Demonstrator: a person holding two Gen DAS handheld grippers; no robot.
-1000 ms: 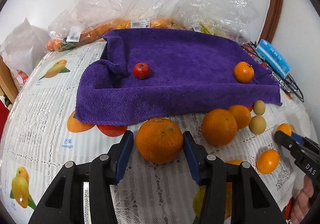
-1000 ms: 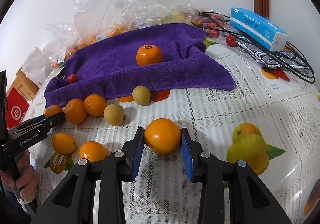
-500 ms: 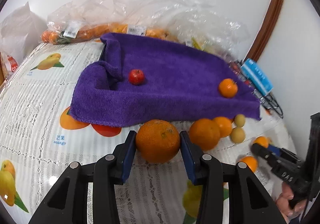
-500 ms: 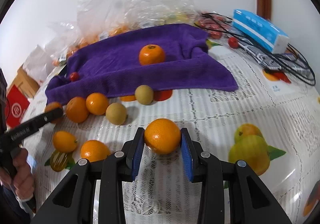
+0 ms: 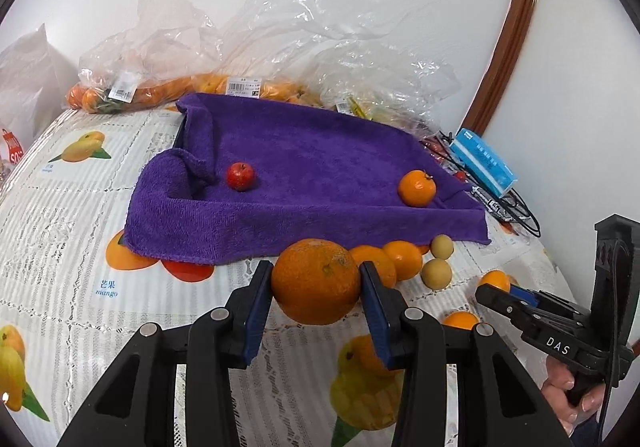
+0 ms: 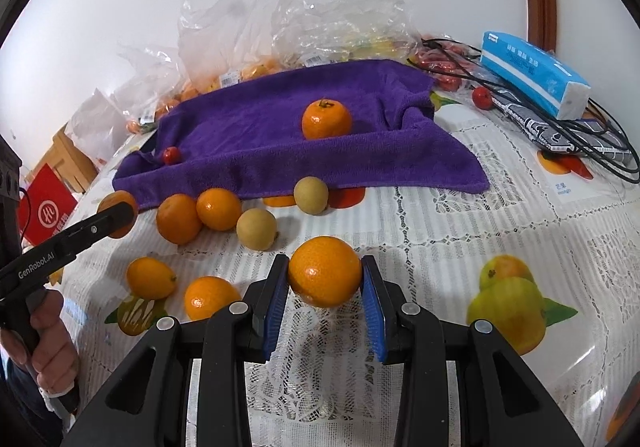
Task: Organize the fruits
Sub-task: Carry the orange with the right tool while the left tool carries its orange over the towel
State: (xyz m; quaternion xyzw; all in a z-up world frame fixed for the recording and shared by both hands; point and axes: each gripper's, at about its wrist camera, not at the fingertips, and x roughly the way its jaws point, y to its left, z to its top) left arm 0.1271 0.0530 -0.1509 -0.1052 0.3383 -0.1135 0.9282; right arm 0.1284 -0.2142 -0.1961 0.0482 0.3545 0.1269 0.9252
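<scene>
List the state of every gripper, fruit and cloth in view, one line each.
left gripper: shut on large orange.
right gripper: shut on smooth orange.
purple towel: spread out, left corner folded over.
small red fruit: resting on the towel.
stemmed orange: resting on the towel.
tan round fruits: loose on the tablecloth.
plastic bags: open, crumpled.

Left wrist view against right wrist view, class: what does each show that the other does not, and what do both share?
Only the left wrist view: the large orange clamped in the left gripper, and a printed mango on the tablecloth.

Only the right wrist view: the smaller orange clamped in the right gripper, and a red box off the table's left edge.

Both: the purple towel carrying a mandarin and a small red fruit, and the blue tissue pack.
</scene>
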